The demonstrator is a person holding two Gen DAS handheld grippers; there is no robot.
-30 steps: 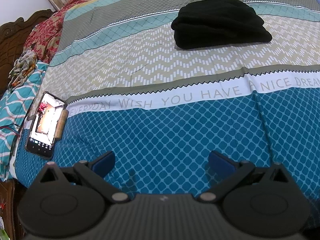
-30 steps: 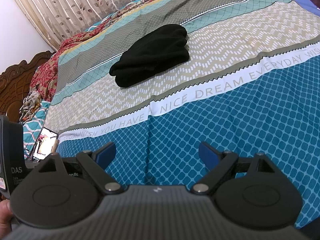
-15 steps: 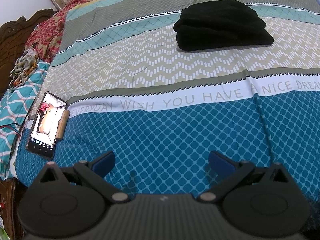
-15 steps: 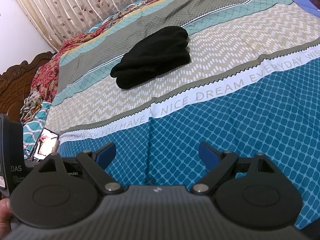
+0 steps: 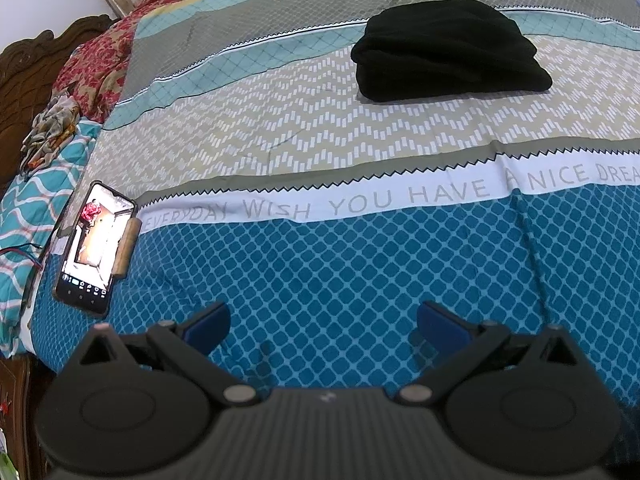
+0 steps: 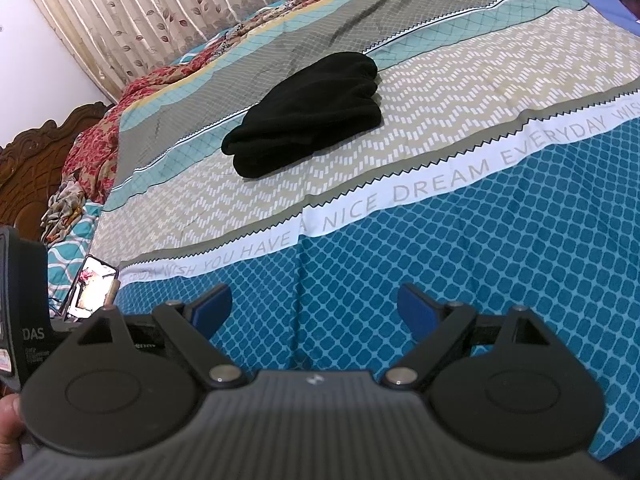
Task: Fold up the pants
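Pants [image 5: 450, 50] sit well ahead of both sets of fingers, already in a compact black bundle on the beige zigzag band of the bed [image 5: 360, 280]. Looks like the fold is done, or nearly; you can't see the far side of the stack from either view.

Risks from here:
- If you go back in for a tidy-up, a one-sided pinch on the top layer will likely drag it off and open the stack. Soft, thick fabric, so the layers slide on each other.
- Bedsheet is loose with a crease running under your right gripper [image 6: 316, 308]. Close the fingers low and you may grab sheet, which would tug the bundle with it.
- Phone [image 5: 94, 246] lies just left of and ahead of your left gripper [image 5: 322, 322], near the bed edge. A sweep to the left could knock it off.

Pose:
- Left gripper: fingers spread wide, nothing between them, pitched down over the blue diamond band. Blue pads [image 5: 208, 322] clear of the sheet as far as the view shows.
- Right gripper: same, fingers wide apart and empty, tilted down a bit less steeply, pants ahead and slightly left of its centre line.
- The left gripper's body shows at the left edge of the right view, so your hands sit close side by side.
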